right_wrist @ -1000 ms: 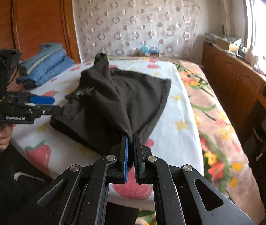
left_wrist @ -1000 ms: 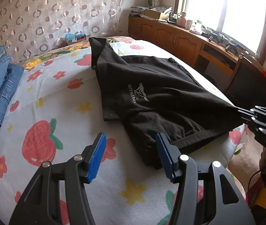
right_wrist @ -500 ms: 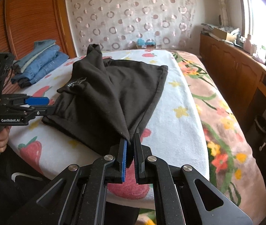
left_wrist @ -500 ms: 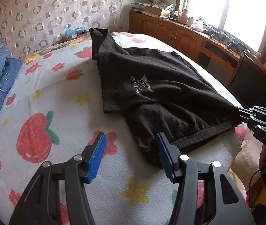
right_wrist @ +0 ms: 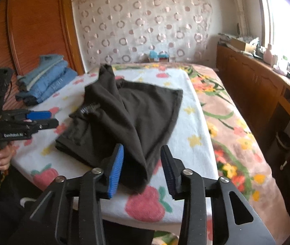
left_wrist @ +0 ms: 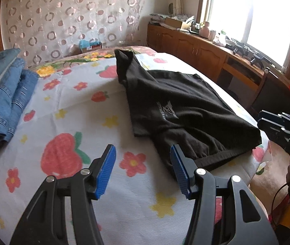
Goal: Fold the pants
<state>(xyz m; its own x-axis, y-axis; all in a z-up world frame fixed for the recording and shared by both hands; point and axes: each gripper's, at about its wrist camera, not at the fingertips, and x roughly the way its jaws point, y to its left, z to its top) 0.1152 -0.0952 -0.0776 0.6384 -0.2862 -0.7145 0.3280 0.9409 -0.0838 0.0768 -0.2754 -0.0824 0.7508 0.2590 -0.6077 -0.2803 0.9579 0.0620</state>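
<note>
The black pants (right_wrist: 136,120), lying at frame centre on the bedspread (right_wrist: 194,122), have just been released by the right gripper (right_wrist: 142,168), now spread wide like the empty left gripper (left_wrist: 142,171), so this fold seems laid.

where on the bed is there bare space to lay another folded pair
The widest bare patch is the strawberry-print sheet between the stacked blue jeans and the black fabric pants, ahead of the left gripper. A narrower strip runs along the pants' window side. The near corner is crowded: the right gripper straddles the pants' edge.
</note>
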